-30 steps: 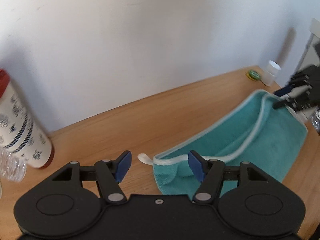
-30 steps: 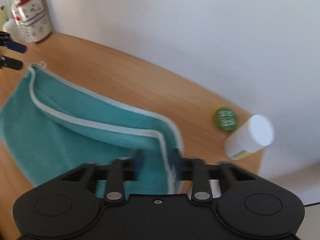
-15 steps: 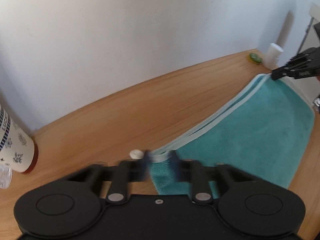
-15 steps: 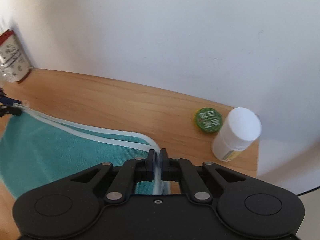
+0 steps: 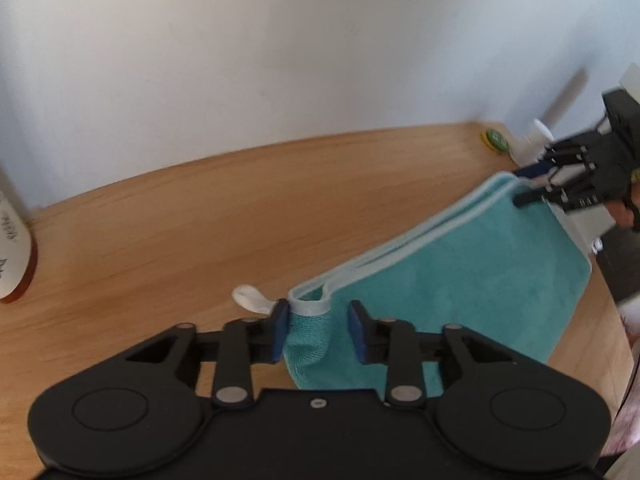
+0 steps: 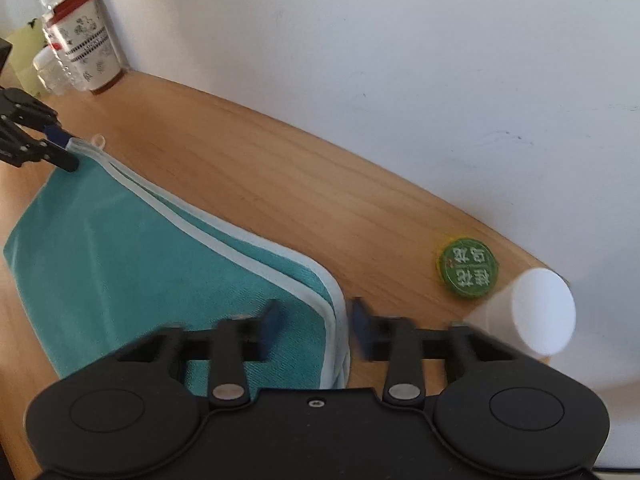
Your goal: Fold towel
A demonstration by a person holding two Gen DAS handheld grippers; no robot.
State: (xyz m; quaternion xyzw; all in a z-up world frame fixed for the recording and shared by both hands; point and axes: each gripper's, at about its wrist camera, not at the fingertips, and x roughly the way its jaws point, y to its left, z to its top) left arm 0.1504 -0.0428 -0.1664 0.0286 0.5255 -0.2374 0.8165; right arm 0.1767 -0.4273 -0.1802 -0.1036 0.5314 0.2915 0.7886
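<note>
A home setting, shown by a light wooden table [image 6: 280,184] pushed against a plain white wall [image 6: 360,40]. Household items sit along the table's far edge: at the far left, a patterned ceramic canister with a red lid [image 6: 86,40] beside a clear plastic bottle [image 6: 50,66]; at the right, a white plastic bottle [image 6: 532,316] and a small round green tin [image 6: 468,268] with printed characters. A teal towel [image 6: 140,256] with pale trim lies on the wood.

White Chinese characters, upside down, on green round tin [image 6: 467,268].
</note>
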